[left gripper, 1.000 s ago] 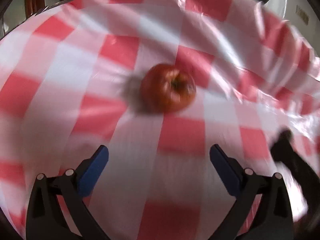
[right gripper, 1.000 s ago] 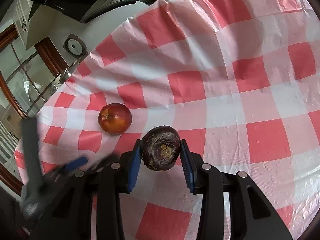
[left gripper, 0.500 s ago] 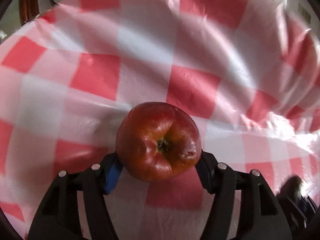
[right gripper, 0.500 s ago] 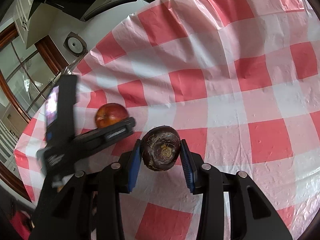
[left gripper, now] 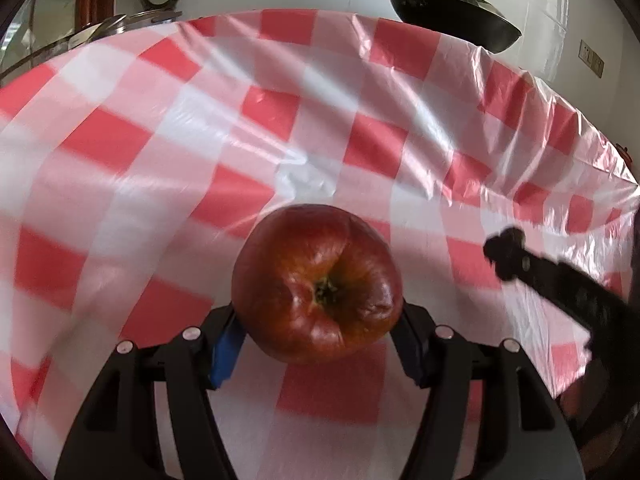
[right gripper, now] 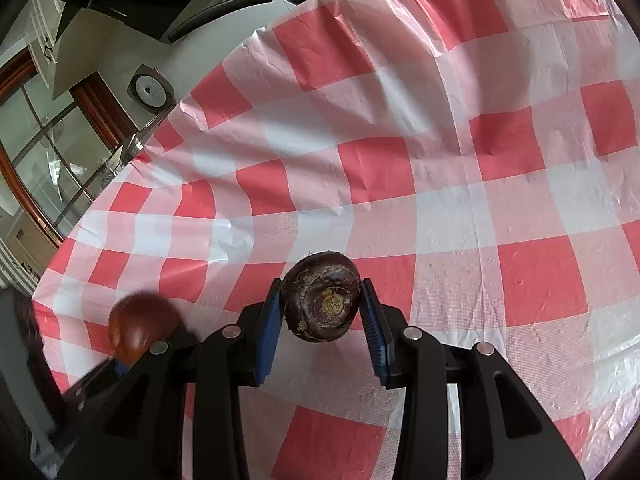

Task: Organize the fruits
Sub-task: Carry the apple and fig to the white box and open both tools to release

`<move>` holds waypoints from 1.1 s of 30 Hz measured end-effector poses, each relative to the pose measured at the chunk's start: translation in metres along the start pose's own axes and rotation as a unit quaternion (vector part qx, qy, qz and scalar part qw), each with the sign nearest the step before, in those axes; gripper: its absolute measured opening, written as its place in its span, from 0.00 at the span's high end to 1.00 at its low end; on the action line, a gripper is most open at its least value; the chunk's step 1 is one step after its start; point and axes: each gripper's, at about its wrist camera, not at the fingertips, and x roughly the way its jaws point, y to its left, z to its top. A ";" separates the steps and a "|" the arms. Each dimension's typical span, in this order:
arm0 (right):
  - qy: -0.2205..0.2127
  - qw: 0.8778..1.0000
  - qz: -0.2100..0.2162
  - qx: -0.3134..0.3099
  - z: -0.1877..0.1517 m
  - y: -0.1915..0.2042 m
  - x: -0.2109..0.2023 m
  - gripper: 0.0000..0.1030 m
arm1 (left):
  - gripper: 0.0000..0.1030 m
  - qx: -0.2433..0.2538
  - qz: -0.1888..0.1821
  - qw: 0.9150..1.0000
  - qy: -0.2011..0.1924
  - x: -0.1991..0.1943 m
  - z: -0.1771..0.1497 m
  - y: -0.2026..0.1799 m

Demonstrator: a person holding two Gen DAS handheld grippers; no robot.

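My left gripper [left gripper: 316,320] is shut on a red apple [left gripper: 318,284], stem end toward the camera, held above the red-and-white checked tablecloth [left gripper: 280,120]. My right gripper [right gripper: 322,308] is shut on a dark purple round fruit [right gripper: 322,302] and holds it over the same cloth [right gripper: 440,160]. In the right wrist view the apple [right gripper: 140,326] shows blurred at lower left, in the left gripper. The right gripper's tip [left gripper: 506,252] shows at the right of the left wrist view.
A black wok with a lid [left gripper: 452,10] stands beyond the table's far edge. A window with a brown wooden frame [right gripper: 52,148] and a round wall fitting [right gripper: 150,90] lie beyond the table's left edge.
My left gripper came down on the apple, shut on it and lifted it off the cloth. The right gripper has kept still with the purple fruit.
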 end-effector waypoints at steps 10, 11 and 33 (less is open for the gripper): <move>0.015 1.000 -0.017 -0.010 -0.002 0.007 0.002 0.63 | 0.37 -0.004 0.013 1.000 -0.002 -0.063 -0.047 0.023; 0.015 1.000 -0.021 -0.017 -0.004 0.011 0.000 0.63 | 0.37 -0.004 0.013 1.000 -0.003 -0.071 -0.052 0.026; 0.083 0.987 0.067 -0.119 -0.164 0.146 -0.099 0.63 | 0.37 -0.040 0.024 0.998 -0.042 -0.197 -0.161 0.107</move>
